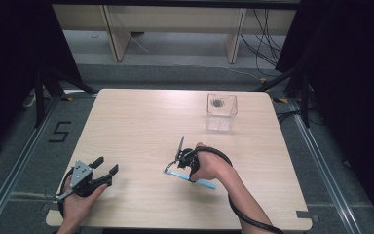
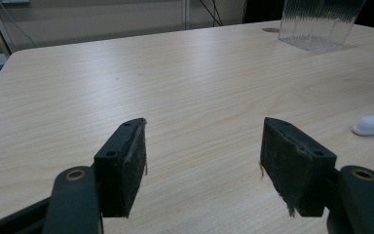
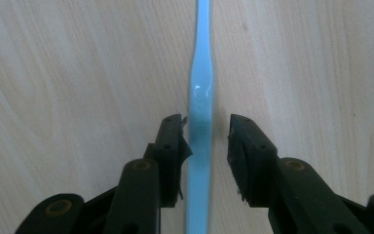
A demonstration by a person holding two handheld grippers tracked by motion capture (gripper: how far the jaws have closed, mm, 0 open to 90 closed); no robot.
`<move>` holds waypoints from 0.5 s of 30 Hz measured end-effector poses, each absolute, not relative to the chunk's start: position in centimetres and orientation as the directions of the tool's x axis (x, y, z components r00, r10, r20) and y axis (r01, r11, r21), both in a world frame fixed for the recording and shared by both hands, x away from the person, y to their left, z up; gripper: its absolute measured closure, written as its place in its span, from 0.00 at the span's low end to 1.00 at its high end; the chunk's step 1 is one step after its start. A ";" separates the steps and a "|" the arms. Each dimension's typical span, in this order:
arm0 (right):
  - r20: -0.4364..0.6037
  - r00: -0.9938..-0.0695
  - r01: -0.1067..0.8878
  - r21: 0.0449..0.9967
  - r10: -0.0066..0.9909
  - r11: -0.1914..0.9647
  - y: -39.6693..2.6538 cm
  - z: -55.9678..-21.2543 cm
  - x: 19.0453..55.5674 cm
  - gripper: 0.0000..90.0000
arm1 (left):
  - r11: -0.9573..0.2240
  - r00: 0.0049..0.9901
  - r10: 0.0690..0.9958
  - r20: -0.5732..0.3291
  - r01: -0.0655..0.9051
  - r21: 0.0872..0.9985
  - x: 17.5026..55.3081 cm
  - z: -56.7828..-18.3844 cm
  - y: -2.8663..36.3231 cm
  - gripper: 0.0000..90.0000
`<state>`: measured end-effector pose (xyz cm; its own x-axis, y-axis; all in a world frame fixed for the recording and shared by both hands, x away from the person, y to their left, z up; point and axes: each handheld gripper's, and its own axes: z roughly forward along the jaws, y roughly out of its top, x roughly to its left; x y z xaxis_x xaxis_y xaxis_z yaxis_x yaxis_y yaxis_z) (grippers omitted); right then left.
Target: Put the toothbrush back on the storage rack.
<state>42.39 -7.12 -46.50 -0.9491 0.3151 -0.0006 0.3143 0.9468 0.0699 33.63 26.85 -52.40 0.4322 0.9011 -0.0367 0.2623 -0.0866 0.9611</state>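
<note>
Here the light blue toothbrush (image 3: 199, 146) lies flat between the right hand-held gripper (image 3: 205, 146)'s parted, unclenched jaws.

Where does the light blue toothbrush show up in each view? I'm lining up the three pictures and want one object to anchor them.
High view: the toothbrush lies flat near the table's front middle, under the right gripper.
Left gripper view: its white head lies at the right edge.
Right gripper view: its handle runs up the centre between the open jaws.
Shared landmark: the pale wooden table.
</note>
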 end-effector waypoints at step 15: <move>0.006 -0.952 0.307 0.029 0.307 0.951 -6.4 -47.6 42.6 0.80 | -0.090 0.429 0.902 -0.034 0.266 0.960 33.5 -52.3 26.9 0.37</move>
<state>42.60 -6.40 -47.56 -0.9517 0.3071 0.0055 0.3072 0.9512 0.0287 33.52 26.87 -52.35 0.4294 0.9025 -0.0342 0.2659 -0.0902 0.9598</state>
